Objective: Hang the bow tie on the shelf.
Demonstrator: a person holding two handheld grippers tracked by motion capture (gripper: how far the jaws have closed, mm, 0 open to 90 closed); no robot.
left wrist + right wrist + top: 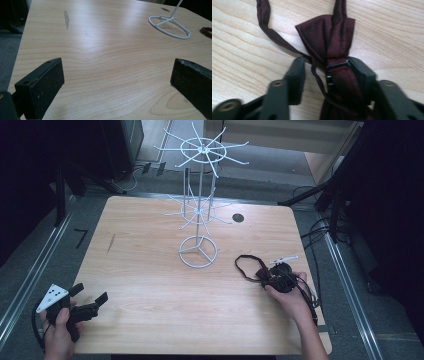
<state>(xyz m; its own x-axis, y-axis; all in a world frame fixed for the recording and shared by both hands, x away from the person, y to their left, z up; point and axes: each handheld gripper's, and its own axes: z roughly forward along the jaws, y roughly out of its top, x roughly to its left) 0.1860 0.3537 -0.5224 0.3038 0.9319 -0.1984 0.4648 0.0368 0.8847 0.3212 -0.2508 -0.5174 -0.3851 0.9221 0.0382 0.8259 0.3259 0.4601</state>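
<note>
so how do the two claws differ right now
The left claw stands wide open over bare table, with nothing between its jaws; the right claw has its jaws drawn in around the knot of a dark red bow tie. The left one is near the table's front left corner, the right one at the right side beyond the white wire stand. Both are hand-held with black jaws.

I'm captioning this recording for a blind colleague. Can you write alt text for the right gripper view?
A dark red bow tie lies on a pale wooden table, its knotted middle between the black jaws of the right tongs, which are closed in around it. The tie's thin strap loops away to the upper left, and a small black clasp sits at the knot.
</note>
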